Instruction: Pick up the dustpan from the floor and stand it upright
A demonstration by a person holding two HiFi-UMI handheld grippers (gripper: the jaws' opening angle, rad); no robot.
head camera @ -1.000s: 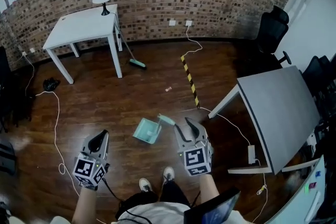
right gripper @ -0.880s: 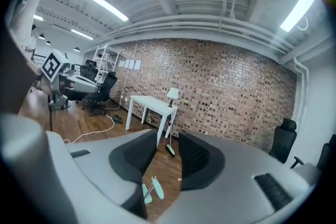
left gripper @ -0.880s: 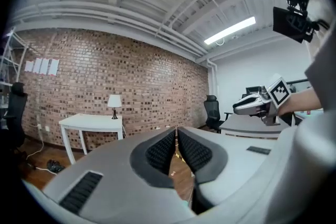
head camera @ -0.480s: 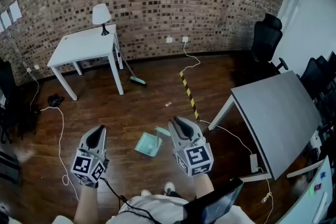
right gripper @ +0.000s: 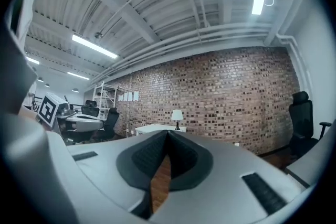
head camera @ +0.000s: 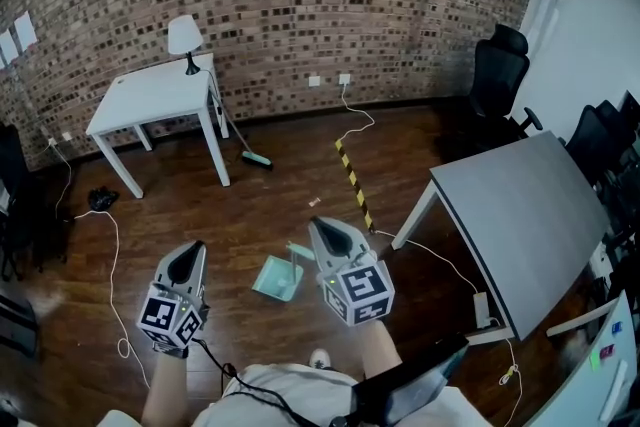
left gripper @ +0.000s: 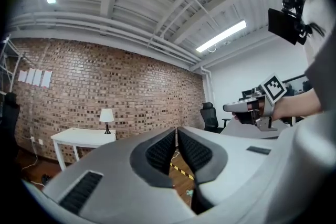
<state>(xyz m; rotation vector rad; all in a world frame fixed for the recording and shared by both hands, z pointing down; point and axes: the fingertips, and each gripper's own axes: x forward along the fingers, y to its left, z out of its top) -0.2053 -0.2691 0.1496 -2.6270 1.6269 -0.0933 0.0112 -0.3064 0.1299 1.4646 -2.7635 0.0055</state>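
Observation:
The teal dustpan (head camera: 277, 277) lies flat on the dark wooden floor in the head view, just in front of the person's feet. Both grippers are held level, high above it. My left gripper (head camera: 189, 252) hangs to the dustpan's left, with its jaws together and nothing between them (left gripper: 176, 131). My right gripper (head camera: 322, 227) hangs over the dustpan's right side and hides part of its handle. Its jaws have just been closing and now meet with nothing between them (right gripper: 168, 134). Neither gripper view shows the dustpan.
A white table (head camera: 150, 95) with a lamp (head camera: 184, 37) stands at the brick wall, a broom (head camera: 250, 153) leaning beside it. A grey table (head camera: 520, 215) is at the right and a black chair (head camera: 497, 70) behind it. A yellow-black floor strip (head camera: 352, 180) and cables (head camera: 110, 245) lie around.
Both grippers have risen away from the floor. The right gripper's jaws, apart a second ago, have come together and it has rolled slightly. The dustpan lies as before.

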